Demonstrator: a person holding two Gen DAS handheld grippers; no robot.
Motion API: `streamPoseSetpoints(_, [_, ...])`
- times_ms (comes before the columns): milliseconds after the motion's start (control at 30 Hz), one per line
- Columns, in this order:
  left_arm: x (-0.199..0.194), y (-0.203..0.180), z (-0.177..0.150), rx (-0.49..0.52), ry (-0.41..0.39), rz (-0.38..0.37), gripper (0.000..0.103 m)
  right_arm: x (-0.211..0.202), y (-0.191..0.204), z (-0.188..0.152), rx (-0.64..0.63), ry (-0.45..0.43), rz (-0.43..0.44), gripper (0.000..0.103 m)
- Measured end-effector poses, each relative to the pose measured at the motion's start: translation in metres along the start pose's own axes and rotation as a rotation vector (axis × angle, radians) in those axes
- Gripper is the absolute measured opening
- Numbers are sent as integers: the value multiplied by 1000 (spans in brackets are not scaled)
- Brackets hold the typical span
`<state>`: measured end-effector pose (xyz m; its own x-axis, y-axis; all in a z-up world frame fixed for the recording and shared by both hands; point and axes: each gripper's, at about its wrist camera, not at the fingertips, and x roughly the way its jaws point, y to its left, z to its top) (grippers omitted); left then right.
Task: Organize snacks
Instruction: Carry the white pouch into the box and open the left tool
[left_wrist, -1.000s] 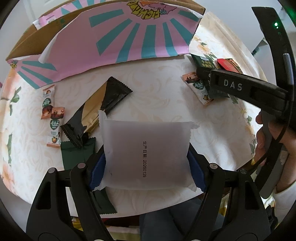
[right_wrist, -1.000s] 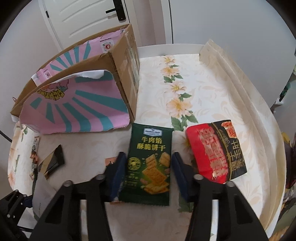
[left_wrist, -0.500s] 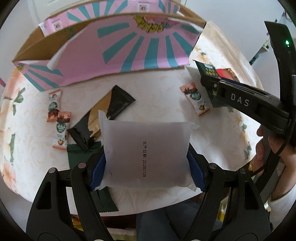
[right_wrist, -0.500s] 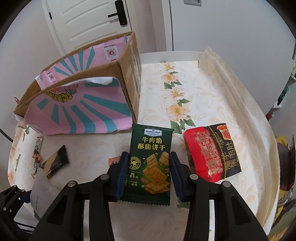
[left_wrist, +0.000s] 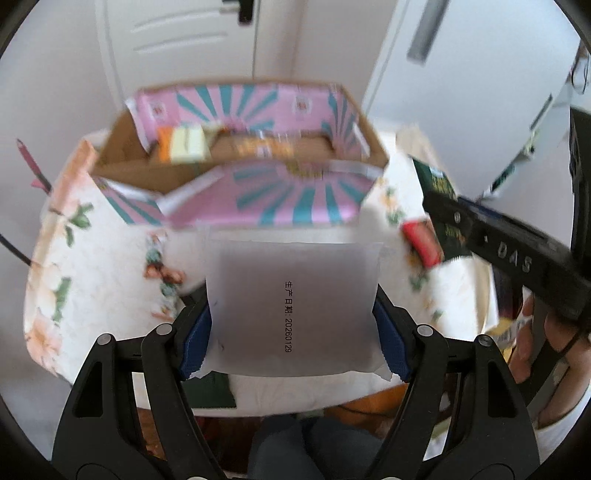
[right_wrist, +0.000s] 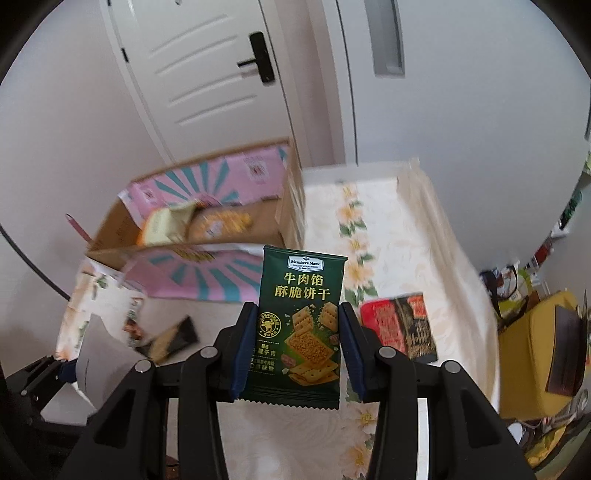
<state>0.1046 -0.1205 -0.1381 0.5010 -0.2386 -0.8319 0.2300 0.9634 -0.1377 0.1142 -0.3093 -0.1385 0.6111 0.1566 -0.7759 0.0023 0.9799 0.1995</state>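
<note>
Table (right_wrist: 436, 236): covered by a cream cloth with a floral print, standing before a white door and wall
Cardboard box (left_wrist: 373, 147): open-topped, pink-and-teal sunburst panels, at the far side of the table; blurred packets lie inside, among them a pale yellow one (left_wrist: 188, 144)
Left gripper (left_wrist: 293, 328): blue pads pressed against both side edges of a frosted white packet (left_wrist: 291, 306), which it holds above the table's near edge, in front of the box's pink front flap
Frosted white packet: flat and square, crimped ends, a printed date line running down its face
Right gripper (right_wrist: 297, 347): narrow, clamped on a dark green cracker packet (right_wrist: 301, 317) lifted clear of the cloth, upright, its top edge overlapping the box's near corner in the right wrist view
Dark green cracker packet: gold lettering and a picture of square crackers
Red-and-black packet (right_wrist: 400, 328): flat on the cloth, just right of the right gripper
Black-and-gold packet (right_wrist: 171, 338): lying on the cloth to the left of the right gripper, near small printed sachets (right_wrist: 133, 325)
Person's hand (left_wrist: 535, 339): at the right edge of the left wrist view, wrapped around the right gripper's black handle
</note>
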Motion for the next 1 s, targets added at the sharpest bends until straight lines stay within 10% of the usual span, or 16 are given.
streamPoseSetpoints(467, [-29,42,119,9,-140,-20,74,-30,47,88,-87,-106,67,40])
streamPoseSetpoints(1000, [99,96,204,144,81,-97,74,60,93,143,61,-24,25,40])
